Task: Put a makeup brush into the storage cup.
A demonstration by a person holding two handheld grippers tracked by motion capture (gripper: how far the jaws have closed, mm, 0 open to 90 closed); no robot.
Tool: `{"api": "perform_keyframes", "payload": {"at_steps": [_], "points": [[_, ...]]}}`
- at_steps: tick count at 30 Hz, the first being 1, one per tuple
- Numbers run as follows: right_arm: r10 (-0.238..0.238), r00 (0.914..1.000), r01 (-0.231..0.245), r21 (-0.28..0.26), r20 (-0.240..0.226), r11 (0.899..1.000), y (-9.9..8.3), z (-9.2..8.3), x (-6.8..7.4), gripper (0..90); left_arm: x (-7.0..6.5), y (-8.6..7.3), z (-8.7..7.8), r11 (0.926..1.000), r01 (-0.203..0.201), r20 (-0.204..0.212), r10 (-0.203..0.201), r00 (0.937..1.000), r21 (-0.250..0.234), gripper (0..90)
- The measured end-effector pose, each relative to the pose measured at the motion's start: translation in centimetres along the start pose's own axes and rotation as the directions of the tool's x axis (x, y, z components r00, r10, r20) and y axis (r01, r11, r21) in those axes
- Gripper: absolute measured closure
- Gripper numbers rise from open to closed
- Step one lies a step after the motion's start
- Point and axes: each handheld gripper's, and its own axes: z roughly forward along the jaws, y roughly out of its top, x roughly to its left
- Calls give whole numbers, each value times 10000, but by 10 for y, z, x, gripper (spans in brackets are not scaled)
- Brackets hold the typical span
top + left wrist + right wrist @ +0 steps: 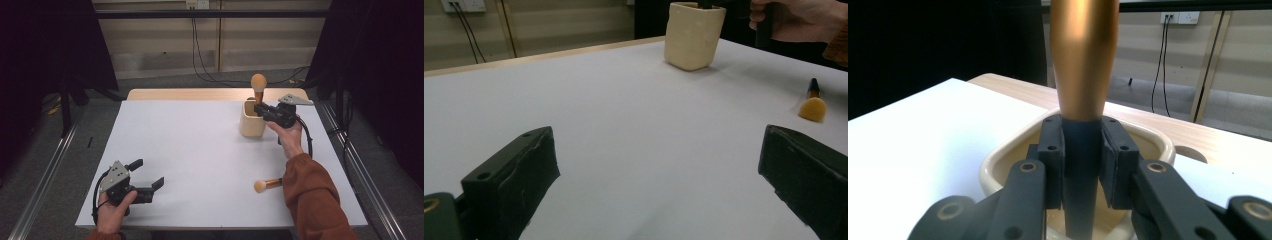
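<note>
While left tongs [150, 182] gape, right tongs [1082, 162] clamp brush [1083, 75].

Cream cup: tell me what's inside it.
The cream cup holds one makeup brush standing upright, handle down, pinched by the right gripper. The handle's lower end and the cup's bottom are hidden.

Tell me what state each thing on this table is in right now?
Large copper-handled makeup brush: upright, handle in cup, clamped.
Cream ceramic cup: upright, on white table.
Small orange-tipped brush: lying flat, untouched.
Right claw: shut on large brush.
Left claw: open, empty.
</note>
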Motion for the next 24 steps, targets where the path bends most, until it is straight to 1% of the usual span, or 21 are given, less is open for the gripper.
{"api": "perform_keyframes", "payload": {"at_steps": [2,3,4,6,8,11,12,17,21,24], "points": [[119,9999,-119,-114,34,9999,0,0,0,695,1,0,0,10000,23,-10,-23,10000,-33,24],[114,9999,-114,-36,48,9999,0,0,0,671,1,0,0,10000,26,-10,-26,10000,-29,24],[8,9999,-9,107,108,9999,-1,1,1,664,1,0,0,10000,43,7,-43,10000,-50,24],[161,9999,-162,-113,-52,9998,-2,0,1,623,1,0,-1,9999,-22,65,22,10000,-100,24],[252,9997,-252,-220,-11,9994,-1,-2,0,549,1,0,0,10000,15,62,-15,10000,-80,24],[133,9999,-133,-217,-14,9997,0,-5,1,504,2,0,0,10000,2,50,-2,10000,-71,24],[119,9999,-120,-215,-30,9997,0,-6,1,459,2,0,0,10000,1,42,0,10000,-71,24],[187,9998,-186,-319,20,9993,1,-12,5,333,2,0,0,9999,19,-12,-19,10000,-101,24],[28,10000,-30,-388,-38,9992,3,-20,11,245,2,0,-1,9999,72,-51,-73,10000,-120,24],[-26,9999,21,-415,-121,9991,3,-27,15,214,3,0,-1,9997,122,-121,-125,9998,-218,24]]}}
